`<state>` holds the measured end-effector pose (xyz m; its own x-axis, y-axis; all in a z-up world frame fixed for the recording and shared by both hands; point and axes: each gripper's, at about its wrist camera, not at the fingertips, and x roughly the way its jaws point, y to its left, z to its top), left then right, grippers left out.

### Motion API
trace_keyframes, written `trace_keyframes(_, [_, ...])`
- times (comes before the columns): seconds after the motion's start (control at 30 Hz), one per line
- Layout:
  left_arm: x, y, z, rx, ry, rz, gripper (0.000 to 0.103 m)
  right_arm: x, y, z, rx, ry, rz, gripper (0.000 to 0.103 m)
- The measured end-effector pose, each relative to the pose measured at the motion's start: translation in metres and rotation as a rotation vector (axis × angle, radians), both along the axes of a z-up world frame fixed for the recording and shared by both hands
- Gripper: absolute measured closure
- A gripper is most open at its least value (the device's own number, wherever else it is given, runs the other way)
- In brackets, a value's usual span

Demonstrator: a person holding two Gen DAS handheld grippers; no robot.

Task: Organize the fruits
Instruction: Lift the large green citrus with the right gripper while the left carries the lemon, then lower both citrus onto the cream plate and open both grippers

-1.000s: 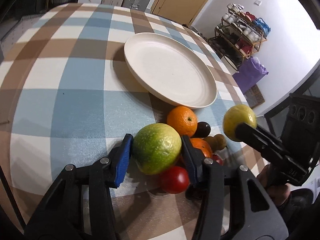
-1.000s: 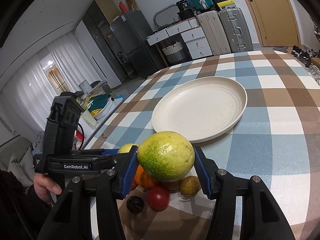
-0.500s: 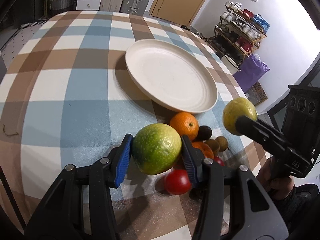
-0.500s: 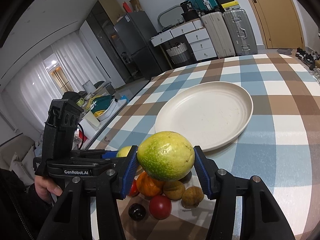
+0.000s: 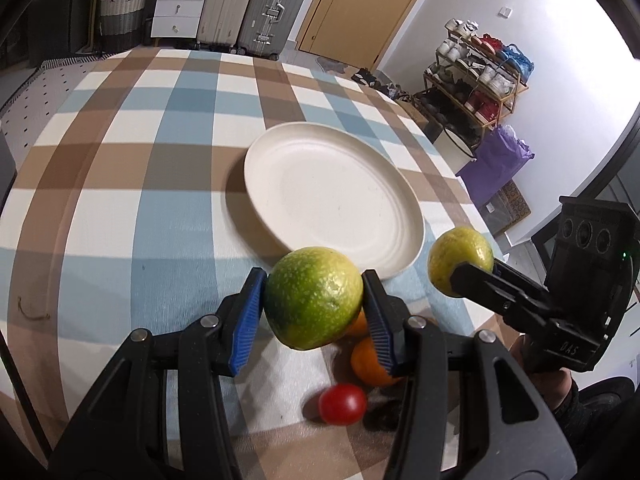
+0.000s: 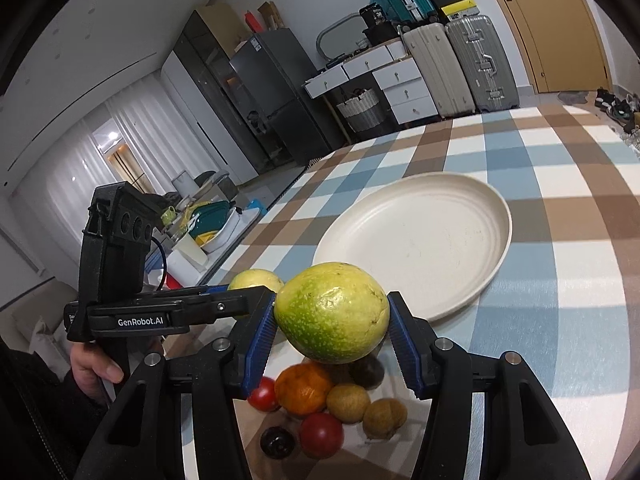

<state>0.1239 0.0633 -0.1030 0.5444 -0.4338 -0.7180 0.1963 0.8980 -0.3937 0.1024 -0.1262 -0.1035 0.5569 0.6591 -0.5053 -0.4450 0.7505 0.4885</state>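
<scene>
The white plate (image 5: 404, 236) sits on the checked bench (image 5: 132, 184) with nothing in it. Each gripper carries a green-yellow fruit above the bench, short of the plate's near rim: the left gripper (image 5: 314, 312) has its jaws clamped on one green fruit (image 5: 314, 298), the right gripper (image 6: 332, 326) on the other green fruit (image 6: 334, 312). Below them lies a loose heap: oranges (image 6: 304, 388), red tomatoes (image 6: 322, 434), two brown kiwis (image 6: 348, 402) and dark round fruit (image 6: 276, 442).
</scene>
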Motion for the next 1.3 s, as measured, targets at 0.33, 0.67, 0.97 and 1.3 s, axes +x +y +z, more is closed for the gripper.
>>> trace_keyframes(0.33, [0.045, -0.013, 0.022, -0.018, -0.021, 0.001, 0.057, 0.031, -0.007, 0.009, 0.028, 0.004, -0.015, 0.048])
trace_keyframes(0.67, [0.113, -0.033, 0.029, -0.007, -0.012, -0.009, 0.057, 0.082, -0.016, 0.02, 0.024, 0.024, -0.041, 0.048])
trace_keyframes(0.97, [0.161, -0.045, 0.016, -0.008, 0.019, -0.007, 0.057, 0.132, -0.016, 0.008, -0.016, 0.089, -0.069, 0.048])
trace_keyframes(1.3, [0.189, -0.052, -0.015, -0.007, 0.081, -0.005, 0.057, 0.156, -0.009, -0.013, -0.102, 0.141, -0.077, 0.048])
